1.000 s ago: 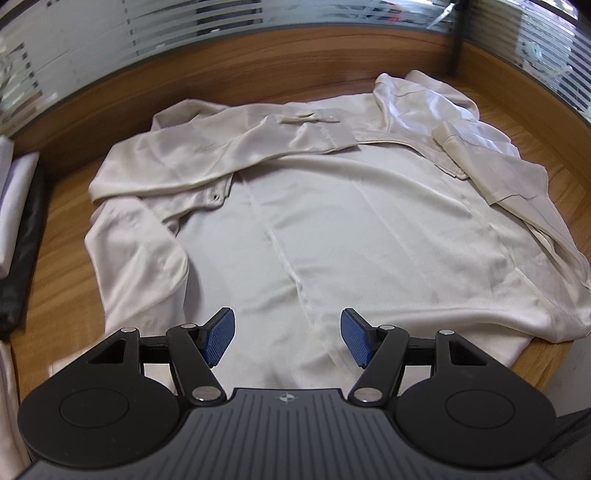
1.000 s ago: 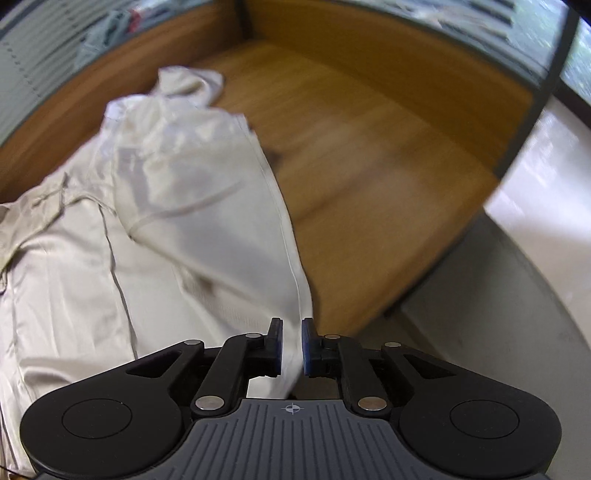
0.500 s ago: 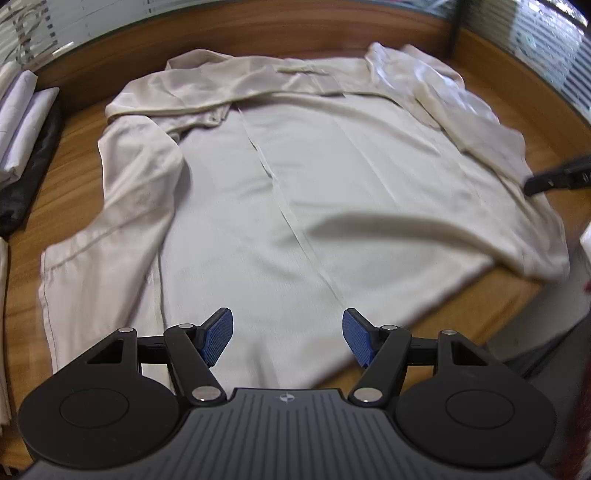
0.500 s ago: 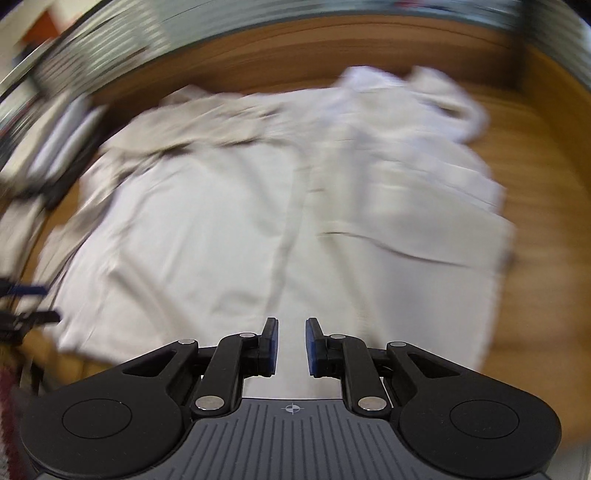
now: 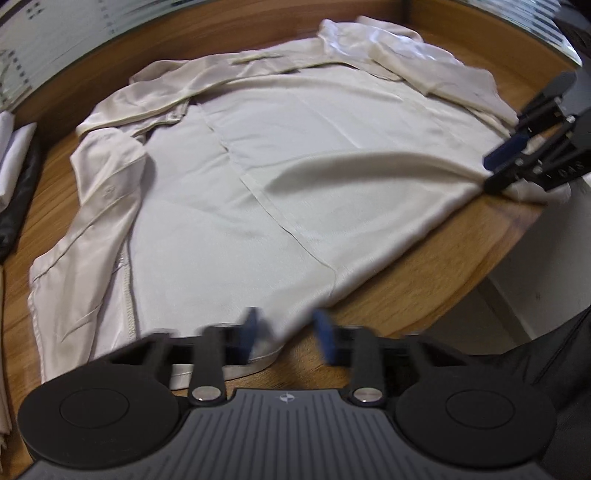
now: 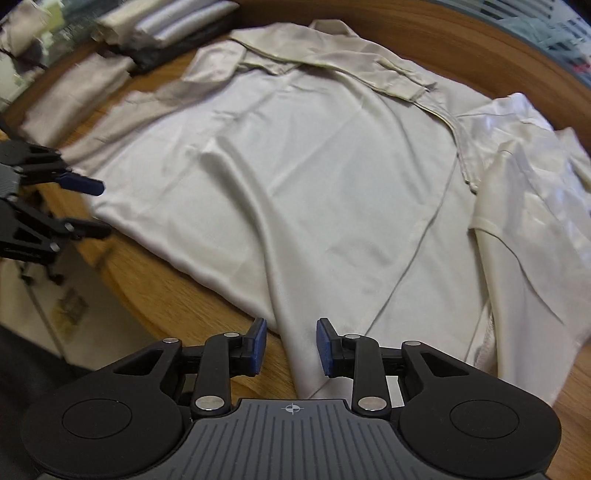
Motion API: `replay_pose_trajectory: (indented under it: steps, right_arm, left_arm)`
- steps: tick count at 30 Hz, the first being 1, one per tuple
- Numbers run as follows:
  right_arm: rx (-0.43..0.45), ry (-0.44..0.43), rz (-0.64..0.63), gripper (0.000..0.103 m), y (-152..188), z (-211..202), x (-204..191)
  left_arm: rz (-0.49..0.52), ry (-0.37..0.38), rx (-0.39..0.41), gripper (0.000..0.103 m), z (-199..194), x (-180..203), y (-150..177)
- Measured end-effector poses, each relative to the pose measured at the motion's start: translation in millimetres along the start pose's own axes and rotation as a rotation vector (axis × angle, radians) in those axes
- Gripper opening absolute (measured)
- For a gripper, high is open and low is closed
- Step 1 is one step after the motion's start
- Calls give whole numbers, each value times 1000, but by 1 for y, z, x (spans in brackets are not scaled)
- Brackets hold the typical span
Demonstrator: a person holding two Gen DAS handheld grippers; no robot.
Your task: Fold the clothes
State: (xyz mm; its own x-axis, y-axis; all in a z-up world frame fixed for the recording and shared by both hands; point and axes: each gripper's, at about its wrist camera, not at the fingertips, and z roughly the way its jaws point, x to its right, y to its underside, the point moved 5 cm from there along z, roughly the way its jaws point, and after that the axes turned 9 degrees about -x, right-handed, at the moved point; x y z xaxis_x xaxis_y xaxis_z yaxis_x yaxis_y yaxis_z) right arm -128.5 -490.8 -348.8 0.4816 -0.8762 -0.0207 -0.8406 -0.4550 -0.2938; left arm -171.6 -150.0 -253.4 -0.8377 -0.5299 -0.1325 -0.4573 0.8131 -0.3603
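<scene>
A: Where does the shirt (image 5: 295, 177) lie from each gripper?

B: It is spread flat on the wooden worktop (image 5: 424, 288), collar and folded sleeves at the far side, hem along the near edge. Its long axis runs away from both hands, hem to collar. The left gripper (image 5: 288, 339) is over the hem's left corner, and the right gripper (image 6: 290, 347) is over the other hem corner.

A: So which hand is nearer?

B: Each is right at its own corner, so I judge neither leads. The coming move looks like a two-handed lift of the hem toward the collar.

A: And the jaws?

B: The left ones are closing, blurred, with the hem edge between them; I cannot tell whether the pads press on the cloth yet. The right ones are opening, with a ridge of fabric lying between the blue pads (image 6: 325, 347) and not pinched, as far as its own view shows.

A: Any writing?

B: Pale letters on the right gripper's side in the left view, too blurred to read. No brand shows on the shirt. Folded clothes (image 6: 155, 33) sit stacked at the worktop's far left.
</scene>
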Motion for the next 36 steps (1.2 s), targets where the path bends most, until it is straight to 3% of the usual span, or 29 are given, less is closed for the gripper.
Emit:
replay_pose_trajectory:
  steps: [1, 3, 5, 8, 12, 15, 20, 24, 28, 30, 32, 36]
  right_arm:
    - [2, 24, -1, 27, 2, 2, 3]
    - [-2, 65, 0, 5, 3, 4, 4]
    - [1, 77, 24, 3, -1, 2, 7]
    - [34, 81, 82, 3, -14, -12, 20]
    - [58, 13, 118, 3, -23, -31, 30]
    - [43, -54, 92, 3, -21, -42, 24]
    - [6, -111, 59, 3, -11, -55, 14]
    - [-19, -129, 48, 3, -5, -58, 9]
    - [55, -37, 151, 7, -9, -63, 17]
    - [87, 43, 204, 17, -8, -62, 27]
    - [92, 91, 238, 19, -4, -61, 32]
    - [91, 66, 238, 19, 15, -60, 22]
  left_arm:
    - [0, 0, 11, 6, 0, -2, 1]
    - [-12, -5, 48, 4, -5, -9, 0]
    - [-41, -16, 85, 4, -12, -19, -5]
    - [-114, 5, 107, 3, -23, -38, -15]
    - [-153, 74, 123, 3, -43, -55, -23]
    - [-112, 129, 114, 3, -59, -57, -18]
    - [-1, 140, 74, 3, -68, -50, 6]
    - [-17, 167, 68, 3, -73, -56, 14]
    - [-251, 78, 86, 10, -68, -89, 5]
    - [-319, 27, 63, 16, -61, -104, 0]
    - [-304, 22, 65, 19, -60, -105, -1]
    - [-236, 40, 74, 27, -59, -97, 0]
